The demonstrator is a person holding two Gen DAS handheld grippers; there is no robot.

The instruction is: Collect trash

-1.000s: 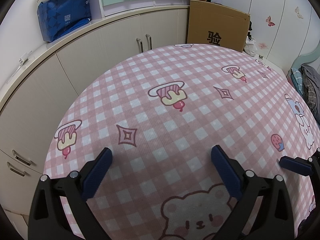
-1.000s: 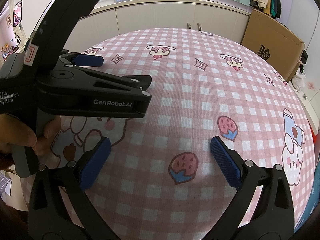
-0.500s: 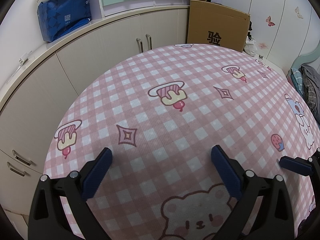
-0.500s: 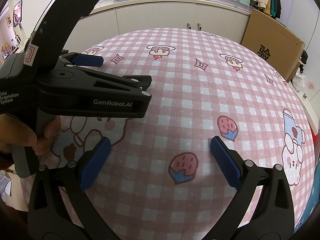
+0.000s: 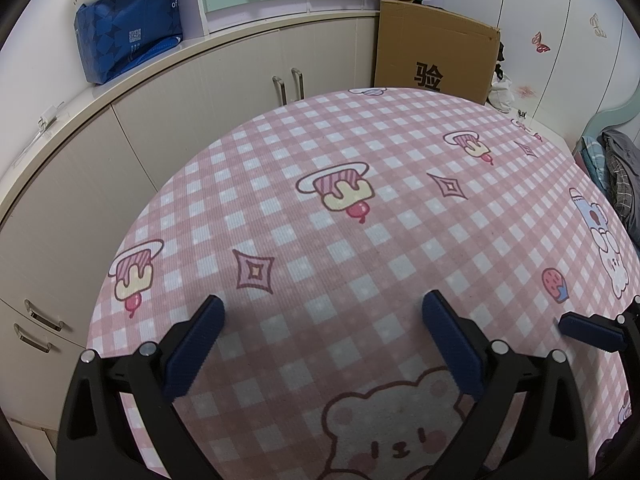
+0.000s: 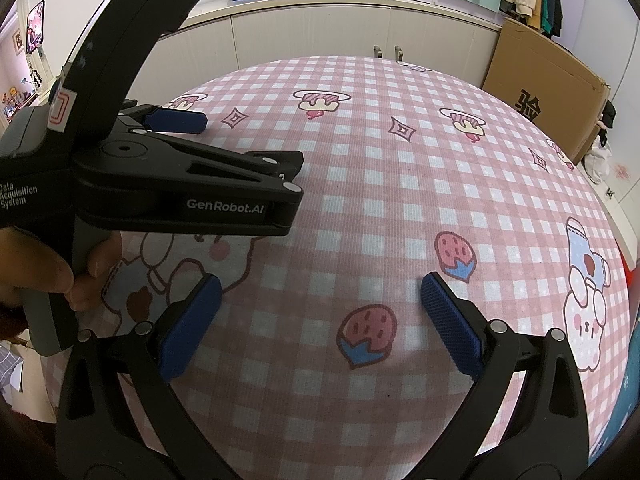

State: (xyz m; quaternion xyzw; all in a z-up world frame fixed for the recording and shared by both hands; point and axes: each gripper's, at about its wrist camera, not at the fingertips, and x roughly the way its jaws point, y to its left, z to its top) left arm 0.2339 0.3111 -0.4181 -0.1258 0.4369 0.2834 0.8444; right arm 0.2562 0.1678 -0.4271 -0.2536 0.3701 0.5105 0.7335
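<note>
My left gripper (image 5: 322, 320) is open and empty, held low over a table with a pink checked cartoon cloth (image 5: 360, 232). My right gripper (image 6: 320, 304) is open and empty over the same cloth (image 6: 400, 208). In the right wrist view the left gripper's black body (image 6: 180, 188) sits at the left with a hand on its grip. One blue pad of the right gripper (image 5: 588, 330) shows at the right edge of the left wrist view. I see no trash on the cloth in either view.
Beige cabinets (image 5: 200, 92) run behind the table. A blue bag (image 5: 128, 44) sits on the counter. A cardboard box (image 5: 436, 56) stands at the back right. Clothes (image 5: 620, 176) lie at the far right.
</note>
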